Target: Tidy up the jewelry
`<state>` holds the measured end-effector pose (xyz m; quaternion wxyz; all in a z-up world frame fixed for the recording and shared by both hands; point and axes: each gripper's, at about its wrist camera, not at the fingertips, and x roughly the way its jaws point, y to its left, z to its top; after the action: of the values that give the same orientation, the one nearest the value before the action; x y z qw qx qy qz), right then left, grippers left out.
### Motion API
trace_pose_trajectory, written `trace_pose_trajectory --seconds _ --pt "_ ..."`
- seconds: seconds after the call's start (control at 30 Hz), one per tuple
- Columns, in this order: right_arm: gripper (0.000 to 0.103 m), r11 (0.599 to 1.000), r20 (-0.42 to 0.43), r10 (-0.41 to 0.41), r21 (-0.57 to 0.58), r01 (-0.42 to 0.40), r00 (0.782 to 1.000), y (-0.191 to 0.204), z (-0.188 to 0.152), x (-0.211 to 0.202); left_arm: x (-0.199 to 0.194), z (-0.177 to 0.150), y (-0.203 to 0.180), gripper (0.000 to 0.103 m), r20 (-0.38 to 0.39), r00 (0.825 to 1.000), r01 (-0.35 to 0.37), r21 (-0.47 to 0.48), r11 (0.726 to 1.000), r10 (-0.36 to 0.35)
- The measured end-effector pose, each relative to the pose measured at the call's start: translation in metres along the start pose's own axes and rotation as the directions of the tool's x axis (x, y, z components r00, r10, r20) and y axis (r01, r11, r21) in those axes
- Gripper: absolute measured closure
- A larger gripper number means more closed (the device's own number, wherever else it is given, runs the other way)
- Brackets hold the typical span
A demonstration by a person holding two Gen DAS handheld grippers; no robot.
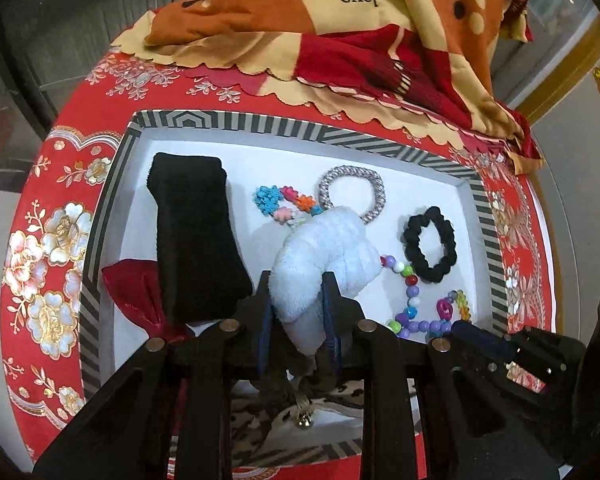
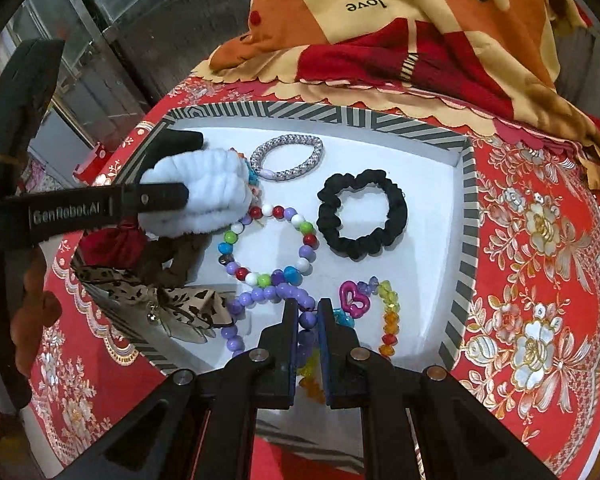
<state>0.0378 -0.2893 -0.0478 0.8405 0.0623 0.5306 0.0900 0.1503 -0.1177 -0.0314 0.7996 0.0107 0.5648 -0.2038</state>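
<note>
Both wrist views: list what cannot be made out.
- Flower bracelet: the white fluffy band covers part of it in both views.
- Purple bead bracelet: right wrist view, the right gripper hides its near part.
- Red pouch: left wrist view, partly behind the black headband.

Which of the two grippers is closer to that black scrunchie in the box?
Right. The right gripper grips purple beads just below the black scrunchie; the left gripper, clamping a fluffy white band, sits farther across the box.

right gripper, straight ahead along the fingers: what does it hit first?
The right gripper is already shut on the purple bead bracelet. Straight on, the multicolor bead bracelet looks first in line, then the silver braided bracelet. Depth is unclear, so it might pass above them.
</note>
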Motion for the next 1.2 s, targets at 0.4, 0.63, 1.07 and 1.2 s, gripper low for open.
trace_pose_trajectory --seconds 0.4,0.63,1.07,1.2 --pt "0.07 0.999 0.046 0.013 0.045 -0.015 0.999 -0.002 -0.01 -0.014 -0.008 -0.007 0.0 0.06 0.014 0.999 -0.042 -0.012 0.999 0.042" --pt "0.07 0.995 0.146 -0.036 0.095 0.022 0.989 0.003 -0.016 -0.052 -0.038 -0.019 -0.003 0.06 0.089 0.992 -0.093 -0.004 0.996 0.093" --pt "0.069 0.971 0.241 -0.206 0.174 0.166 0.949 0.032 -0.024 -0.105 -0.116 -0.05 -0.017 0.06 0.261 0.952 -0.167 0.015 0.986 0.157" --pt "0.069 0.971 0.258 -0.198 0.182 0.153 0.946 0.041 -0.027 -0.116 -0.13 -0.058 -0.015 0.06 0.294 0.94 -0.186 0.01 0.983 0.174"
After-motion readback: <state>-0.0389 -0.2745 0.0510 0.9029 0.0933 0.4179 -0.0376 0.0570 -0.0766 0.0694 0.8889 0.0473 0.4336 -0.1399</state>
